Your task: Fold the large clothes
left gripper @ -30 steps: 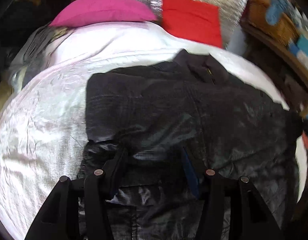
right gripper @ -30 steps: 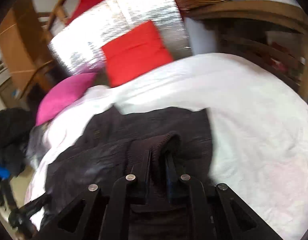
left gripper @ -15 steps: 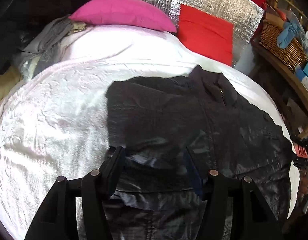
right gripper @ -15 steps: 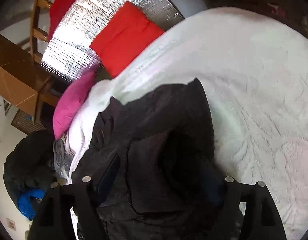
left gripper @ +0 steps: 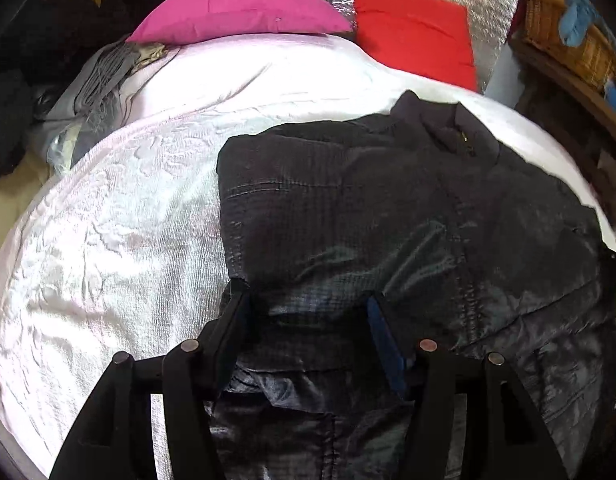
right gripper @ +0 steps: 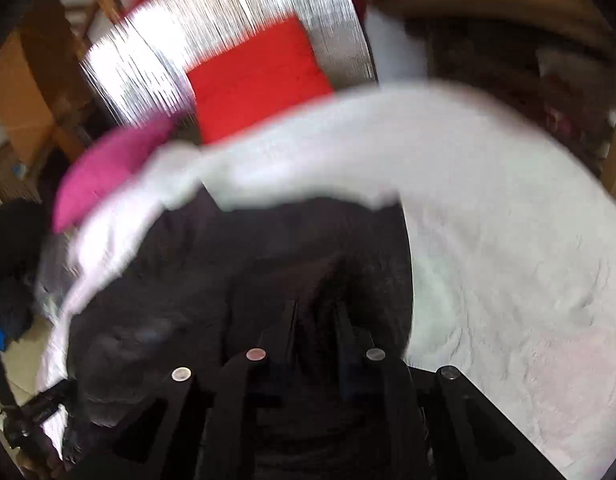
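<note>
One dark jacket (left gripper: 387,220) is spread flat on the white bedspread (left gripper: 108,248). The left gripper (left gripper: 308,300) is held with fingers apart over its shiny fabric. The right gripper (right gripper: 313,308) is closing, a dark fold pinched between its fingers. Pink pillow (left gripper: 236,12) and red pillow (left gripper: 415,28) are noted beyond.

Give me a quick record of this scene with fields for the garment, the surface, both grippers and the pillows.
garment: dark jacket, lying partly folded
surface: white bedspread
left gripper: jaws apart over the jacket's shiny fabric
right gripper: jaws closing, dark jacket fabric between them
pillows: pink pillow and red pillow at the head end
</note>
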Demonstrator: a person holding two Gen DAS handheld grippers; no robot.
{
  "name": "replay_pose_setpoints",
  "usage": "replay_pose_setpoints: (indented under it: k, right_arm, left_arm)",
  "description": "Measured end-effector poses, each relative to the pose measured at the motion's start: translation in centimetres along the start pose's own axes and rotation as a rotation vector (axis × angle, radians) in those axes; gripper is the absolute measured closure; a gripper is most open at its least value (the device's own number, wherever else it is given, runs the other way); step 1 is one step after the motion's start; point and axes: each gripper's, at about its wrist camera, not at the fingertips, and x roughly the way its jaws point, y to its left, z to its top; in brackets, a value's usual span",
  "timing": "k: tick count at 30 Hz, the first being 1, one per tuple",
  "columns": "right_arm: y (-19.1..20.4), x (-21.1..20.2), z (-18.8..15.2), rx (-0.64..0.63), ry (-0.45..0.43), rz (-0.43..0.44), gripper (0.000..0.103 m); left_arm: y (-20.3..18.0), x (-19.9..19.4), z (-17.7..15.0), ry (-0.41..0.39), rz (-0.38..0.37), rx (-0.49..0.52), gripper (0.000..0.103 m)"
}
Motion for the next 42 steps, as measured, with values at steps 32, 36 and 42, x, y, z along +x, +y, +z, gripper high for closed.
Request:
replay_pose_setpoints:
  k: [32, 36, 42]
  right_arm:
    - [0.6, 0.7, -0.4, -0.072, 0.004, -0.096, 0.044]
    - [0.1, 0.5, 0.2, -0.047, 0.016, -0.077, 0.040]
    - [-1.6, -1.4, 0.8, 0.008, -0.007, -0.018, 0.038]
  left_arm:
    - [-1.0, -0.4, -0.9, -0.042, 0.056, 0.070, 0.034]
    - [-0.8, -0.7, -0.7, -0.044, 0.062, 0.059, 0.032]
    - [2.5, -4.2, 0.5, -0.176, 0.053, -0.064, 0.012]
